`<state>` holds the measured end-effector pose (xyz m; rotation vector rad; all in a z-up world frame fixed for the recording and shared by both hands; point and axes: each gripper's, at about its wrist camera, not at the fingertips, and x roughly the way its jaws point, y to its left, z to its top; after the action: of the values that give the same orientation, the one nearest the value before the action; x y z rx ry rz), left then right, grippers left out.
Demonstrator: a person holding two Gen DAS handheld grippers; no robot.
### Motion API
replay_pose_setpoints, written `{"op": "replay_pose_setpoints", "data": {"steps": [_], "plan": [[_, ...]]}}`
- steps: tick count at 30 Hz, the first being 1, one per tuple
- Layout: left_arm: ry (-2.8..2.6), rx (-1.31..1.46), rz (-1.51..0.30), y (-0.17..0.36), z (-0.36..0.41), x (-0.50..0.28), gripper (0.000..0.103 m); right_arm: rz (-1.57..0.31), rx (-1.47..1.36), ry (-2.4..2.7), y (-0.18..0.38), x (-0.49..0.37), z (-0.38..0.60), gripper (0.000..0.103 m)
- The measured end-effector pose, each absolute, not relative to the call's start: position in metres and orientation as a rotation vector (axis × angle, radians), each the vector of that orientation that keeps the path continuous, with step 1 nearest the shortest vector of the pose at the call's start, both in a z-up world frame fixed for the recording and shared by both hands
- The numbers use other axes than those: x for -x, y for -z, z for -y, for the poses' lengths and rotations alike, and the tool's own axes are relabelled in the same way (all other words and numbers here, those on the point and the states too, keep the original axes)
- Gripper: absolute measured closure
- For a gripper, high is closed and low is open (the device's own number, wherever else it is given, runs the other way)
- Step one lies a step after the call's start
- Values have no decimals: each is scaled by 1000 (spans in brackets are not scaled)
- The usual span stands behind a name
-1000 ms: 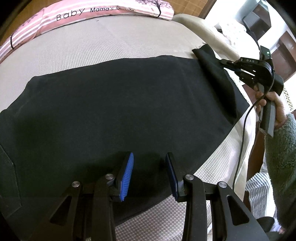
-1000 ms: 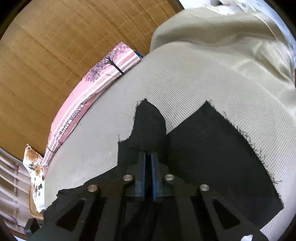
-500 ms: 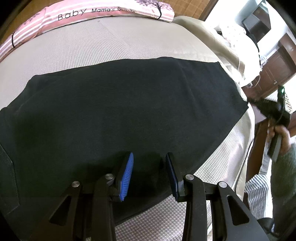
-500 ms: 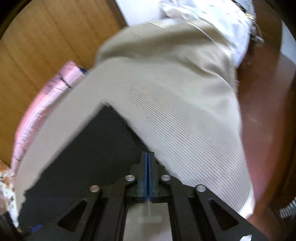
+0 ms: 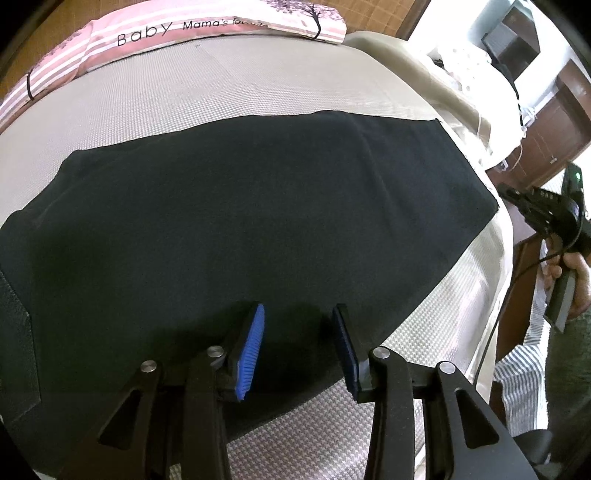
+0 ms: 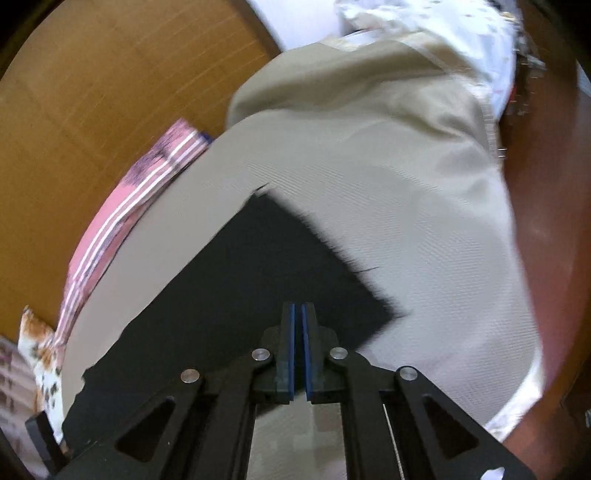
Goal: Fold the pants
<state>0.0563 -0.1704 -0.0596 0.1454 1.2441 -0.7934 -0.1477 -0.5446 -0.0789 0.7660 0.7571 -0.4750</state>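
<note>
The black pants point(image 5: 258, 206) lie flat on the bed point(image 5: 221, 92). The left gripper point(image 5: 298, 314) stands released above the near edge, its jaws having just widened. The right gripper point(image 6: 297, 308) is clenched, empty.

A pink striped pillow point(image 5: 207, 27) lies along the beige mattress point(image 5: 221, 88) — wooden headboard point(image 6: 92, 92) behind

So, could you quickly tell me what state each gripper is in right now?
Left gripper: open above the black pants, holding nothing.
Right gripper: shut, holding nothing.

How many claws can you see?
2. The left claw hangs open over the black pants; the right claw, nearly shut and empty, is at the pants' far end.
</note>
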Motion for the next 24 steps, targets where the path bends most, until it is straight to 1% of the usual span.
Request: {"op": "replay_pose_setpoints", "data": {"steps": [5, 6, 11, 12, 13, 17, 21, 24], "plan": [[796, -166, -1226, 60, 166, -48, 59, -874, -721, 477, 101, 122, 526, 96], [798, -153, -1227, 60, 163, -48, 59, -885, -732, 496, 106, 123, 528, 103], [790, -94, -1251, 59, 152, -55, 59, -880, -748, 522, 103, 132, 534, 102], [764, -86, -1236, 55, 147, -57, 59, -890, -731, 516, 98, 129, 532, 93], [740, -65, -1212, 51, 140, -61, 59, -893, -712, 511, 93, 126, 529, 90], [637, 13, -1153, 39, 102, -83, 59, -882, -654, 356, 66, 92, 498, 84], [543, 36, -1129, 39, 72, -99, 58, -918, -561, 78, 48, 22, 433, 74], [508, 34, -1147, 53, 58, -100, 58, -967, -500, -105, 45, -32, 378, 73]]}}
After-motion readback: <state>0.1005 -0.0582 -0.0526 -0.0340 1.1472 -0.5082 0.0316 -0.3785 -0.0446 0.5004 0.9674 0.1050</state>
